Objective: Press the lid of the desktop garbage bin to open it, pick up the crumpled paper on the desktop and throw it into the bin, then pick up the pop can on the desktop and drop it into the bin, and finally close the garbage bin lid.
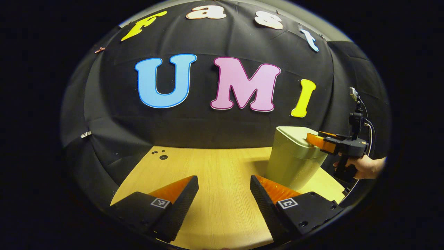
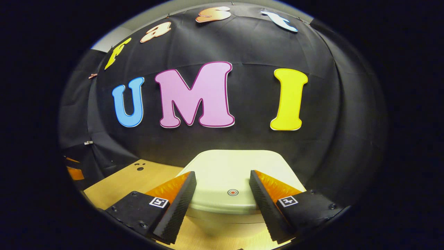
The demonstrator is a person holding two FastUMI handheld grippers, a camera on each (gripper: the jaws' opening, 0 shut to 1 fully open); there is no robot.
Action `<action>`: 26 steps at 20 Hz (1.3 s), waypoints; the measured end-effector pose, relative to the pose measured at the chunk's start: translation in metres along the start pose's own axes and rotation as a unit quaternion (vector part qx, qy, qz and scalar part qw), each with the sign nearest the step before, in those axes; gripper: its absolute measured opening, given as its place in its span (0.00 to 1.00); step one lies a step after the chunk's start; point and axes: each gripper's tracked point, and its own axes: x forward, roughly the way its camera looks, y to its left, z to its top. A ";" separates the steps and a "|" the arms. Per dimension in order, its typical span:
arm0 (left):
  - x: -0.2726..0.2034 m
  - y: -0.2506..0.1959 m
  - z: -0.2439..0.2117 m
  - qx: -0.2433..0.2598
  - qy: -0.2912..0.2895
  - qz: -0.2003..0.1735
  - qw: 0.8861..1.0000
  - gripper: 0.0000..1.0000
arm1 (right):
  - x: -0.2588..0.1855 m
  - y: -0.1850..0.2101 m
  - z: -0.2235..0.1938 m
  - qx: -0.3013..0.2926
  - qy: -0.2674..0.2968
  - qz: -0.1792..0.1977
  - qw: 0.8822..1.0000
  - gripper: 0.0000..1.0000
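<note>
The booth was lined with black cloth. A counter [image 1: 222, 166] of pale wood grain was seen, small dark holes near its far edge. The pale green plastic bin [image 1: 293, 163] stood at its right, lid [image 2: 229, 170] shut. The right hand-held gripper [image 2: 222, 189] was held spread over the lid; the left hand-held gripper [image 1: 223, 189] was held spread above bare wood.

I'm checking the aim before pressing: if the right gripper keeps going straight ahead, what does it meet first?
Probably the pale green plastic bin's closed lid, near its small round mark; the right gripper, open, straddles it.
</note>
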 end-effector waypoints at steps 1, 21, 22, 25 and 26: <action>0.000 -0.001 0.000 -0.001 0.000 0.000 1.000 0.97 | -0.001 -0.001 0.005 0.000 -0.014 0.000 1.000 0.99; -0.016 0.000 0.012 0.000 -0.032 -0.037 0.999 0.96 | -0.102 0.064 0.031 0.005 -0.025 0.051 0.998 0.98; -0.019 0.001 0.013 0.001 -0.035 -0.040 0.999 0.96 | -0.111 0.072 0.028 0.005 -0.022 0.055 0.998 0.98; -0.023 0.004 0.013 0.003 -0.043 -0.054 0.998 0.96 | -0.136 0.096 0.019 -0.004 -0.014 0.061 0.998 0.98; -0.025 0.005 0.011 0.003 -0.046 -0.059 0.997 0.96 | -0.143 0.105 0.018 -0.008 -0.015 0.064 0.998 0.98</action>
